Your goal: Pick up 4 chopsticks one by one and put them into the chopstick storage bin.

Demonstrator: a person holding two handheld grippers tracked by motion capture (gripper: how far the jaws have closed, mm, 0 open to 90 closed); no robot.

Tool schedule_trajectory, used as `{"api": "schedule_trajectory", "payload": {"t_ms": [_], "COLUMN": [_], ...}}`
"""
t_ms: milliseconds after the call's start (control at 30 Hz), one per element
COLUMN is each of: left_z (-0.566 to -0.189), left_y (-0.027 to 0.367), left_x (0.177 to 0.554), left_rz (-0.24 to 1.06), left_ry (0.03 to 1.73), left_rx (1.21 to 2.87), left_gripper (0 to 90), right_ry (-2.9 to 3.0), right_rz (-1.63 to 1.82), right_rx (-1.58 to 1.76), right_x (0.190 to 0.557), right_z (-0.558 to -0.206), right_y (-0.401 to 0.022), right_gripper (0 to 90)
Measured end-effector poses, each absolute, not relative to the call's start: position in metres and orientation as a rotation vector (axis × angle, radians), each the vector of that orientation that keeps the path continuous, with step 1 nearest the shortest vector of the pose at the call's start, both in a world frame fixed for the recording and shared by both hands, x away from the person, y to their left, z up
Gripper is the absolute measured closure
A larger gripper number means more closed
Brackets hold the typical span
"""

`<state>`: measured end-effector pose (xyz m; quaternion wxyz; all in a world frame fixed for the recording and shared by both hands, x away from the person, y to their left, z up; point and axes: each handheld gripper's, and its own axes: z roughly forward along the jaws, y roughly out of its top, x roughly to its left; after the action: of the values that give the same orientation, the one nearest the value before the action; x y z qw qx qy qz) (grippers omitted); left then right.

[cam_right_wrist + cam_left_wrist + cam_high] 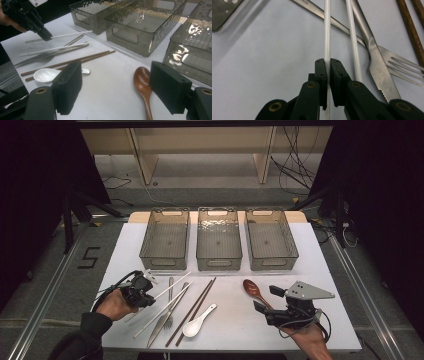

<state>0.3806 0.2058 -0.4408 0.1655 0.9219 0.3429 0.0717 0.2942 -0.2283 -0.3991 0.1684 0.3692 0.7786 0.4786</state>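
From my remote station I see the white table [235,325] carrying everything, and I place the rest against it: three smoked clear plastic bins [218,239] stand side by side along its far half, all with bare floors. On the near half the cutlery lies in a loose fan, and at the table's near left corner my left gripper [145,284], held in a hand [116,304] that comes out of a dark sleeve, has its jaws pressed together on one white chopstick [327,37]; the left gripper view shows the pads pinching that stick on both sides, with its length running away over the tabletop. The second white chopstick [353,42] lies just beside it, untouched, crossing over a steel knife [374,57] and a steel fork [397,66] that rest flat on the table. Further toward the table's middle sits a pair of brown wooden chopsticks [195,310], roughly parallel, with a white ceramic soup spoon [195,325] at their near end. At the table's near right, my right gripper [115,87] has its jaws spread wide, pinching nothing, with the brown wooden spoon [143,85] lying on the table between them in the right gripper view and neither pad touching it.
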Motion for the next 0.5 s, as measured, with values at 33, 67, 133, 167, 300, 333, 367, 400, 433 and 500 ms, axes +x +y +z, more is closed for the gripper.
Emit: {"api": "schedule_trajectory", "payload": {"t_ms": [33,67,133,167,300,333,367,400,433,500], "left_z": [-0.439,-0.437,-0.432,-0.430,-0.424,-0.422,-0.421,-0.420,-0.420,-0.418], "left_y": [0.206,0.207,0.208,0.208,0.208,0.209,0.210,0.210,0.210,0.210], "left_x": [0.381,0.381,0.381,0.382,0.383,0.383,0.384,0.385,0.386,0.387], "left_rz": [0.210,0.215,0.211,0.203,0.227,0.228,0.225,0.222,0.214,0.220], "left_ry": [0.982,0.984,0.988,0.991,1.004,1.007,1.009,1.017,1.018,1.027], "left_rx": [2.618,2.605,2.566,2.543,2.484,2.470,2.458,2.442,2.430,2.411], "left_gripper": [84.3,84.3,84.3,84.3,84.3,84.3,84.3,84.2,84.3,84.3], "right_ry": [2.214,2.215,2.216,2.216,2.216,2.215,2.215,2.213,2.210,2.207], "right_rz": [1.361,1.360,1.359,1.360,1.364,1.366,1.364,1.366,1.369,1.370], "right_rx": [1.050,1.049,1.047,1.047,1.053,1.054,1.055,1.054,1.055,1.052], "right_x": [0.294,0.294,0.294,0.294,0.294,0.294,0.294,0.294,0.294,0.294], "right_z": [-0.399,-0.399,-0.399,-0.399,-0.400,-0.400,-0.400,-0.400,-0.400,-0.400], "right_y": [-0.228,-0.228,-0.228,-0.228,-0.229,-0.229,-0.229,-0.229,-0.229,-0.229], "right_gripper": [27.6,27.6,27.6,27.6,27.6,27.6,27.6,27.6,27.6,27.6]}}
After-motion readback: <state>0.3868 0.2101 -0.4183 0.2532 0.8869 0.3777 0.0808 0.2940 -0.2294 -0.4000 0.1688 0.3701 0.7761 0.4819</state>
